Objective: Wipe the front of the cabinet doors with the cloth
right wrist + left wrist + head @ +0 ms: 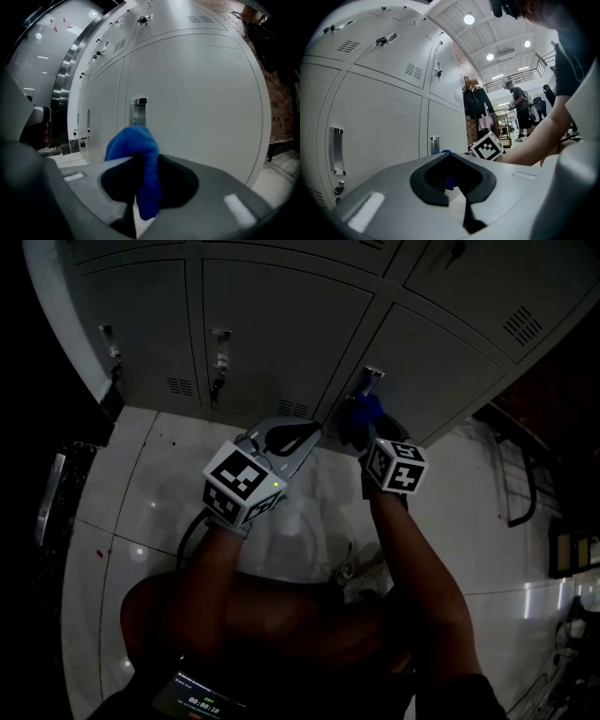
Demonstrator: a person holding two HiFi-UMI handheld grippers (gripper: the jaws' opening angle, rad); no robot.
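Grey locker-style cabinet doors (281, 324) fill the top of the head view. My right gripper (362, 430) is shut on a blue cloth (361, 414), which it holds right at the lower edge of a door, just under that door's metal handle (372, 377). In the right gripper view the cloth (139, 154) bulges up between the jaws in front of the door (201, 93) and its handle (138, 110). My left gripper (313, 431) hangs beside it, a little back from the doors, jaws together and empty. The left gripper view shows the doors (379, 122) on the left.
Glossy white floor tiles (150, 484) lie below the cabinets. Two other door latches (220, 348) (111, 341) sit to the left. A dark metal frame (520, 486) stands at right. In the distance hang clothes (477, 105), and a person (519, 110) stands there.
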